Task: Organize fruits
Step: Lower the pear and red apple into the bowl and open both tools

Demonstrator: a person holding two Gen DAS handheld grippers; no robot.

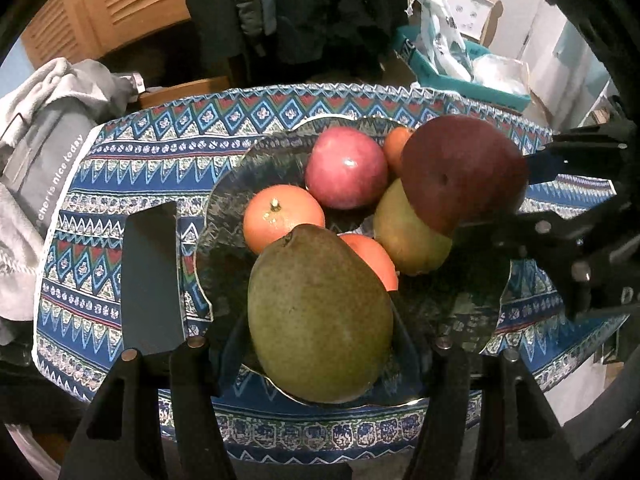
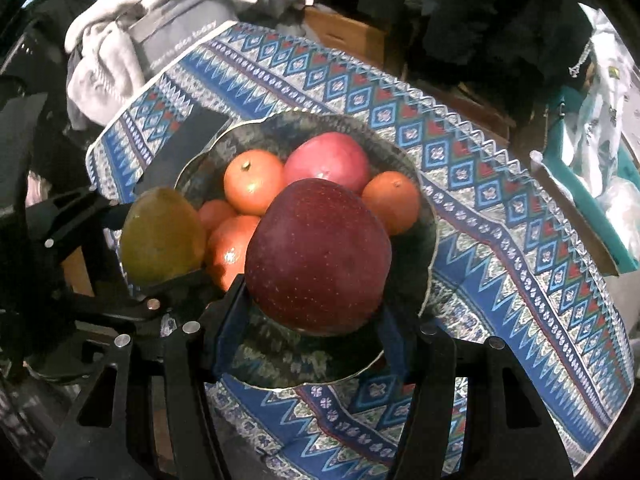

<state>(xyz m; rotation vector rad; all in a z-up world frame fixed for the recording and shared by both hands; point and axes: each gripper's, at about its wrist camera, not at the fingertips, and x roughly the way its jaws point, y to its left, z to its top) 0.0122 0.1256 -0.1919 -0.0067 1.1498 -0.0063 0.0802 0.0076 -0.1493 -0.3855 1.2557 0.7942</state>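
Note:
My left gripper is shut on a green mango and holds it over the near rim of the dark patterned bowl. My right gripper is shut on a dark red apple, held above the bowl. The apple also shows at the right of the left wrist view, and the mango at the left of the right wrist view. In the bowl lie a pink-red apple, several oranges and a second greenish mango.
The bowl stands on a blue patterned tablecloth. Grey folded clothes lie at the table's left end. A teal box with plastic bags sits beyond the far right edge. A wooden louvred cabinet stands behind.

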